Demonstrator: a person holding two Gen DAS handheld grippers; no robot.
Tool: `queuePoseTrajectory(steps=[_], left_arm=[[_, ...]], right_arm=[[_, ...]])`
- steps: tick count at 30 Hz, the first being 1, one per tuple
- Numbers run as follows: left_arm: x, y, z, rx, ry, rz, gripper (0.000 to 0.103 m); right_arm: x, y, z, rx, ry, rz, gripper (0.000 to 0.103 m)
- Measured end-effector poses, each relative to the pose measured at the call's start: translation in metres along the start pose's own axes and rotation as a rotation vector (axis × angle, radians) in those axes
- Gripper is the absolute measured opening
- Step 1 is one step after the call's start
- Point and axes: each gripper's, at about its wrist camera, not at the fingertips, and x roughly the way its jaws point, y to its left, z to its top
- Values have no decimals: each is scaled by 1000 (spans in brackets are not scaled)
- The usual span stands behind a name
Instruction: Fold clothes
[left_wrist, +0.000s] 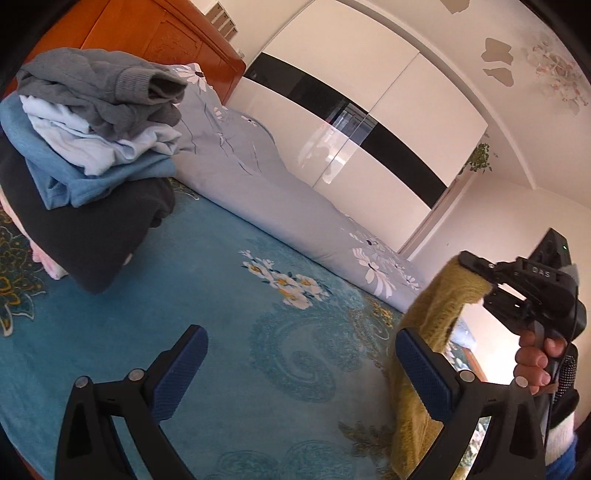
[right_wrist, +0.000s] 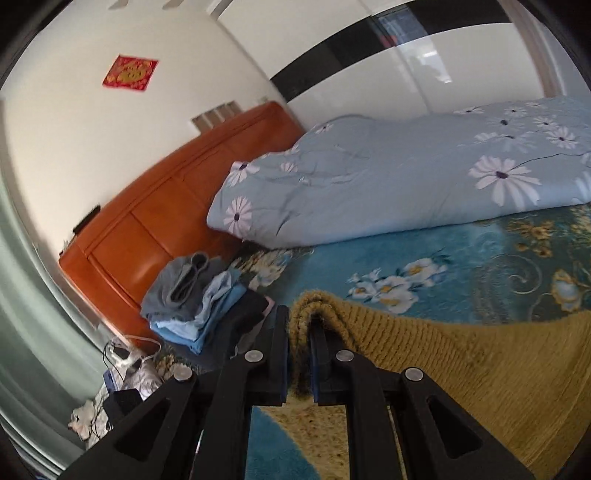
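Right hand-held gripper (right_wrist: 299, 354) clamped tight on edge of mustard knit sweater (right_wrist: 461, 354), lifted above the bed (right_wrist: 424, 258); rest of knit drapes down to the right. Left hand-held gripper (left_wrist: 301, 373) w/ fingers wide apart, nothing between them; sweater hangs just beside its right finger. Person's hand (left_wrist: 539, 363) grips the right tool's handle. Pile of clothes (left_wrist: 85, 147) sits near the headboard (right_wrist: 155, 221); floral duvet (right_wrist: 406, 177) lies along the bed's far side.

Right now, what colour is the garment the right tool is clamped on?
Mustard yellow, a fuzzy ribbed knit garment. Clearest in the right wrist view, pinched in the right tool.
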Motion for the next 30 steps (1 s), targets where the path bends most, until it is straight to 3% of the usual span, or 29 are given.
queuePoseTrajectory(steps=[4, 8, 10, 11, 12, 17, 19, 23, 26, 30], left_arm=[[1, 12, -5, 16, 32, 34, 103], [13, 10, -13, 49, 79, 49, 103], [19, 6, -17, 60, 99, 44, 103], [21, 4, -18, 63, 107, 36, 103], [23, 1, -19, 66, 114, 29, 103], [40, -37, -26, 196, 159, -5, 103], [59, -68, -46, 266, 225, -43, 103], [99, -129, -85, 405, 355, -119, 103], [128, -175, -114, 510, 453, -176, 103], [166, -233, -153, 646, 576, -239, 103]], right_arm=[[78, -3, -30, 10, 178, -72, 10], [110, -12, -62, 19, 277, -75, 14], [111, -10, -69, -22, 290, -50, 21], [107, -9, -71, -42, 283, -36, 35], [98, -10, -72, -44, 260, -29, 43], [6, -56, -86, 128, 24, -9, 43], [-46, -94, -102, 234, -90, -101, 43], [-141, -173, -170, 466, -233, -436, 43], [-188, -217, -230, 650, -276, -518, 43], [-220, -238, -285, 744, -317, -524, 43]])
